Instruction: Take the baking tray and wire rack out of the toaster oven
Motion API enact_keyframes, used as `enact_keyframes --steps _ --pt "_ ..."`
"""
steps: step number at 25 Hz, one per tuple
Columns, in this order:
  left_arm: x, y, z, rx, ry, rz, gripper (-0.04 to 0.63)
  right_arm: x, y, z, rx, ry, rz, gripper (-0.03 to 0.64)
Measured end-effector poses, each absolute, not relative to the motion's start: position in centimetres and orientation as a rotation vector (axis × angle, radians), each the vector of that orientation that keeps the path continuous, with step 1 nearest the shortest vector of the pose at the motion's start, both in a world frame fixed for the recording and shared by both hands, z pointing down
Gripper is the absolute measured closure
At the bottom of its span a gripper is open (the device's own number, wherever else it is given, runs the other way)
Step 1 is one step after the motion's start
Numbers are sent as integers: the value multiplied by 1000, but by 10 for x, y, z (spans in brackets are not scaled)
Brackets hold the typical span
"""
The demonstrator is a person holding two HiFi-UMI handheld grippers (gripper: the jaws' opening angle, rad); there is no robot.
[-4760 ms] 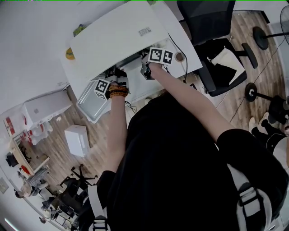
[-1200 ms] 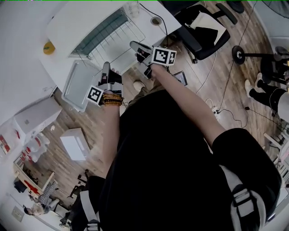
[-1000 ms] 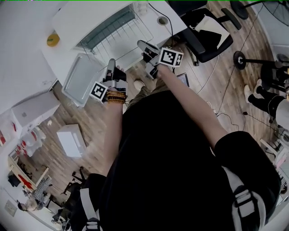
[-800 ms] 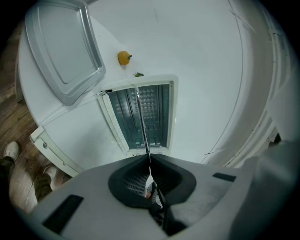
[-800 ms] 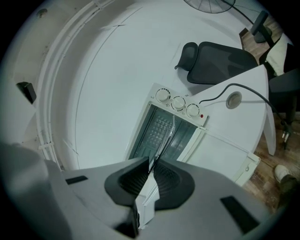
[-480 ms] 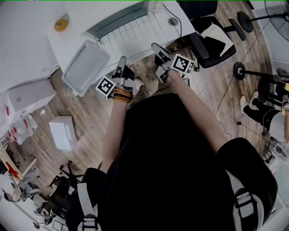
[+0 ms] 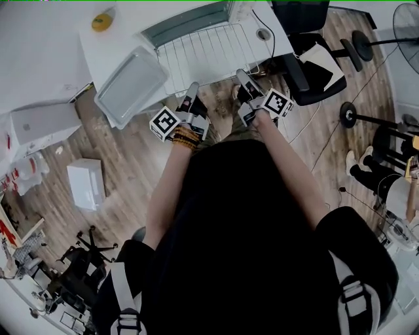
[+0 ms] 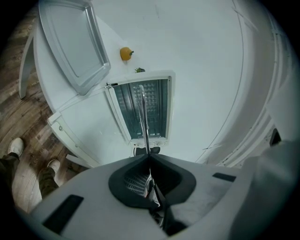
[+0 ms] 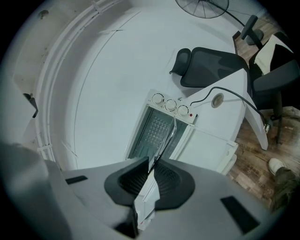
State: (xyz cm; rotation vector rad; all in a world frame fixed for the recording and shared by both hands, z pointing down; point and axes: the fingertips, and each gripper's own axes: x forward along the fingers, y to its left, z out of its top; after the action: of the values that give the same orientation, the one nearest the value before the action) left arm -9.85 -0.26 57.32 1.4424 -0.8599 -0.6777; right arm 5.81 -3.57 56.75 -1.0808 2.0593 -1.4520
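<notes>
Wire rack (image 7: 209, 55) sits at the toaster oven (image 7: 190, 16) mouth, its near edge clamped tight by left tool (image 7: 192, 90) and right tool (image 7: 243, 78). Baking tray (image 7: 127, 85) lies left on the surface (image 7: 39, 59).

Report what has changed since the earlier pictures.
The left gripper and the right gripper have drawn the wire rack farther out of the toaster oven, toward the person. A few seconds ago they were up against the oven's mouth. Both stay shut on the rack's near edge. The baking tray still lies on the table at the left.
</notes>
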Motion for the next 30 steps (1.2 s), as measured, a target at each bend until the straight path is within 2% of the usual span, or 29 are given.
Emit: enact_keyframes --steps 7,30 --pt "-116 14 578 1415 -871 -731 568 36 -26 573 -1039 2119 -1484 566" --pt "-254 91 595 1266 -1161 -948 568 -128 1 596 -644 2416 -1679 566"
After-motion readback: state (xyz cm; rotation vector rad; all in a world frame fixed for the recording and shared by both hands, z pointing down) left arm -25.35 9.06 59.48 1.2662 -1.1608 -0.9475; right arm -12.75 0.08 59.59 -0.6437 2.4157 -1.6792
